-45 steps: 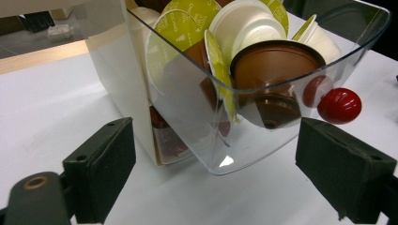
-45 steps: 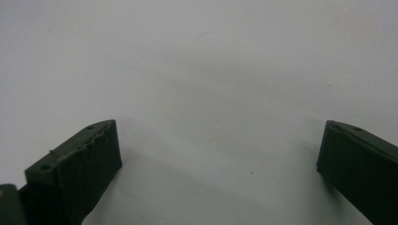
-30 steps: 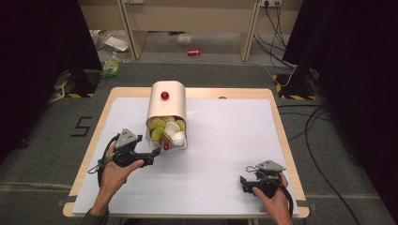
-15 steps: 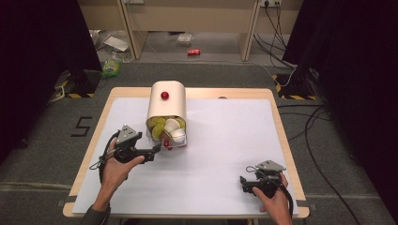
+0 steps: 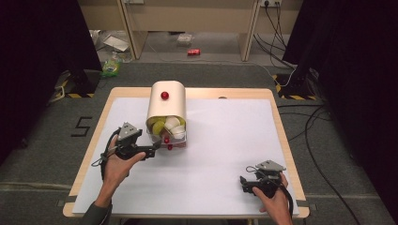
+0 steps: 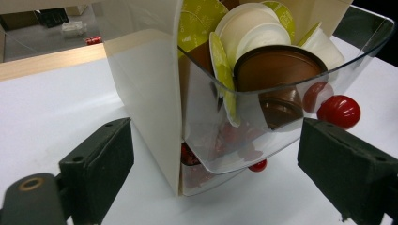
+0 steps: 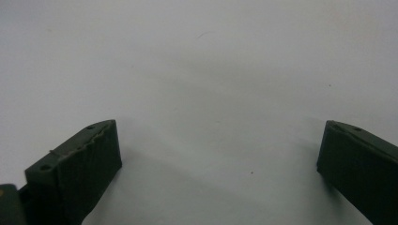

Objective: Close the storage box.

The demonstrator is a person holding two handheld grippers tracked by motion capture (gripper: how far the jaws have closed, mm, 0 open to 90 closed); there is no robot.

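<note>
Capsule dispenser (image 6: 155, 93) between open left tool (image 6: 211, 159) jaws

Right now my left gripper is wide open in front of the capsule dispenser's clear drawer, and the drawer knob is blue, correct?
Not quite: the knob is red, as the left gripper view shows. The left gripper is indeed wide open before the dispenser's clear drawer.

1. Cream-beige dispenser box (image 5: 166, 101), and there's a glossy red knob (image 5: 164, 95) on its top.
2. See-through clear drawer (image 6: 263, 136), with a second red knob (image 6: 339, 111) on its front.
3. Capsules (image 6: 263, 51) inside come in lime green, white and brown.
4. Tabletop (image 5: 225, 140) is plain white with a pale wood rim.
5. Left gripper (image 5: 157, 149) and right gripper (image 5: 242, 183) are black, each topped with a grey plate.
6. Jaws in both gripper views are matte black.
</note>
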